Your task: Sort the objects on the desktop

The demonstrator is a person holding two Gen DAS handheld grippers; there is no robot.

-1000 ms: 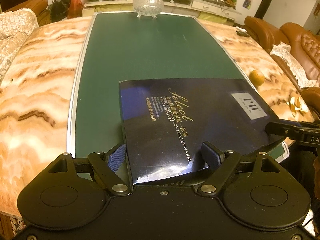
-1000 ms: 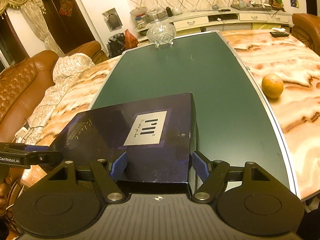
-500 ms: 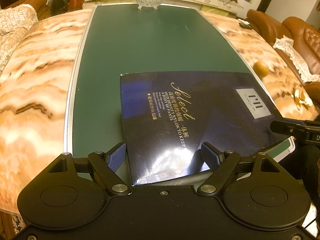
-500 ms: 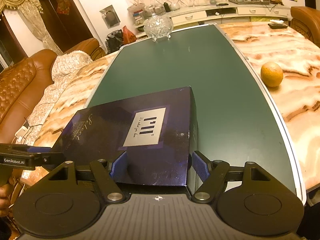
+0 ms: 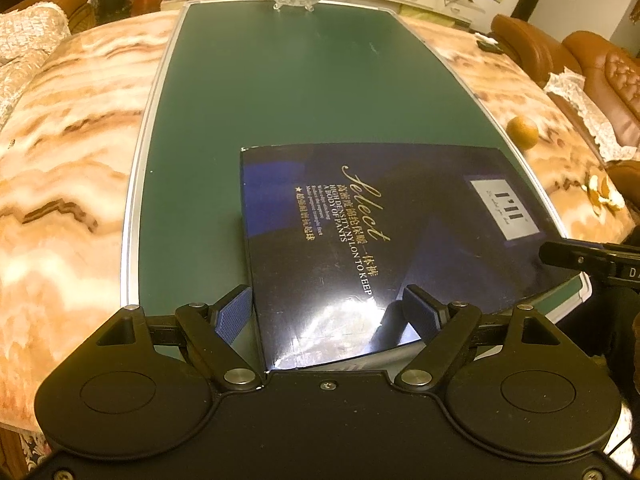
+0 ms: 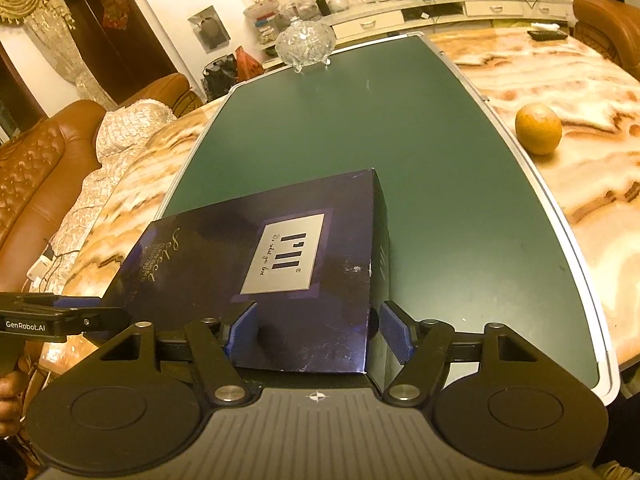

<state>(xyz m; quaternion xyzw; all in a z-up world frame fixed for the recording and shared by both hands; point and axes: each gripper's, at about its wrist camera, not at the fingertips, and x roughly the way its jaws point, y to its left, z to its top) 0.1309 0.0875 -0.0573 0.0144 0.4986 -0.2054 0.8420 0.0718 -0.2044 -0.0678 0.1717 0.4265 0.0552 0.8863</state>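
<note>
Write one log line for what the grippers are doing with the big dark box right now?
left gripper: open at box | right gripper: open at box | box: on green mat

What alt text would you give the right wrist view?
The right gripper straddles the near corner of a dark blue box lying on a green mat. An orange sits on the marble table.
</note>
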